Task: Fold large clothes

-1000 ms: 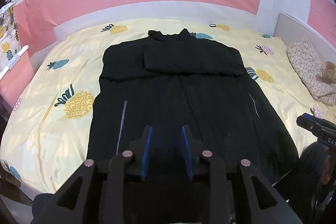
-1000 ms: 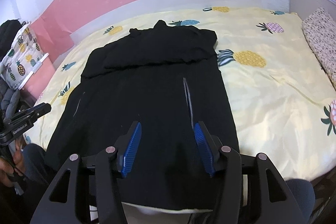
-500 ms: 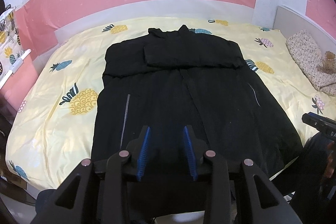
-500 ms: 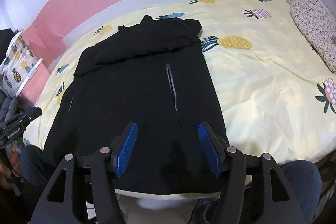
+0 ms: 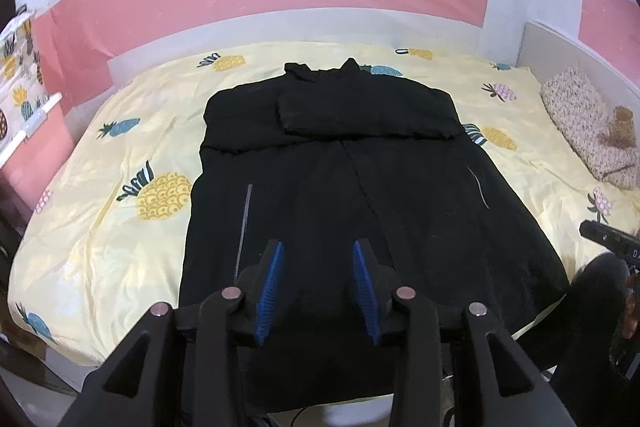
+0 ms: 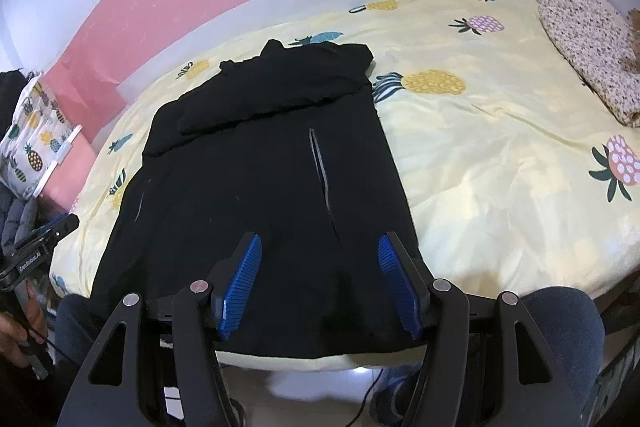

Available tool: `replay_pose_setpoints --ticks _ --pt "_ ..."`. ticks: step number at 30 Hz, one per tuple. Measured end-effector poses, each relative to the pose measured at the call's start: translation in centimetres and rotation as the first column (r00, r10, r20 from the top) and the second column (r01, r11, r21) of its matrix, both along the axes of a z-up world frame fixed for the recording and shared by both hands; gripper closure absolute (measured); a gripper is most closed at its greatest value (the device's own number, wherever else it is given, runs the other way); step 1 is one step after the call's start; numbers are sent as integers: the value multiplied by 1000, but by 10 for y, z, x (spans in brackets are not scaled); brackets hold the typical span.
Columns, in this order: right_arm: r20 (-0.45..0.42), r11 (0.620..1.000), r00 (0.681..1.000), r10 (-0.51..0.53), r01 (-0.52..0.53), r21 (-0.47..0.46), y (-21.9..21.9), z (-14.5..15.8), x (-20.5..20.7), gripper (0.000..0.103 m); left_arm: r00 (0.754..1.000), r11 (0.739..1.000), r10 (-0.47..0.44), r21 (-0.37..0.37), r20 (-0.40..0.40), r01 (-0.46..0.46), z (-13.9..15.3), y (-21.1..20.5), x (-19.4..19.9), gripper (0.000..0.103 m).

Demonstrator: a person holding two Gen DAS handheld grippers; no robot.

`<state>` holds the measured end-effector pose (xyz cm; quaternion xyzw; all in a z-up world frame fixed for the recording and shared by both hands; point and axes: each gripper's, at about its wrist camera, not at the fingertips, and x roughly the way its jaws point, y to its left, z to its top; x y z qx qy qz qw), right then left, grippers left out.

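Observation:
A large black jacket (image 5: 360, 187) lies flat on the bed, collar at the far end, both sleeves folded across the chest, hem hanging at the near edge. It also shows in the right wrist view (image 6: 260, 187). My left gripper (image 5: 318, 267) is open and empty, held above the hem near the jacket's left-centre. My right gripper (image 6: 320, 267) is open wide and empty, above the hem on the jacket's right side. The right gripper's tip shows at the left wrist view's right edge (image 5: 608, 239); the left gripper shows at the right wrist view's left edge (image 6: 40, 243).
The bed has a yellow pineapple-print sheet (image 5: 120, 187) (image 6: 500, 147). A speckled folded blanket (image 6: 592, 43) lies at the far right by a headboard. A pink and white wall runs behind. A pineapple-print organiser (image 6: 28, 131) hangs at the left. My knees (image 6: 560, 319) are at the bed's near edge.
Both grippers have pulled back and up from the jacket, so more of the hem and bed edge show. The jacket has not moved. Both stay open.

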<state>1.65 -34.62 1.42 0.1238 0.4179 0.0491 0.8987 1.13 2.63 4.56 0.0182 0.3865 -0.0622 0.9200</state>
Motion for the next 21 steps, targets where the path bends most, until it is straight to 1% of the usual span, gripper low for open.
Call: replay_pose_setpoints --ticks 5,7,12,15,17,21 --pt "-44 1000 999 5 -5 -10 1 -10 8 41 998 998 56 -34 -31 -57 -15 26 6 59" --pt "-65 1000 998 7 -8 -16 -1 -17 13 41 995 995 83 -53 -48 -86 -22 39 10 56" --pt "-125 1000 992 -13 14 7 -16 -42 28 41 983 986 147 -63 -111 -154 -46 69 23 53" --pt "-168 999 985 -37 40 13 -27 -57 37 40 971 978 176 -81 -164 -191 -67 87 32 48" --pt "-196 998 979 -50 56 27 -34 -66 43 35 962 975 192 -76 -196 -210 -80 96 37 47" --pt "-278 994 959 -65 88 70 -50 -87 53 34 932 963 226 -81 -283 -258 -109 114 45 47"
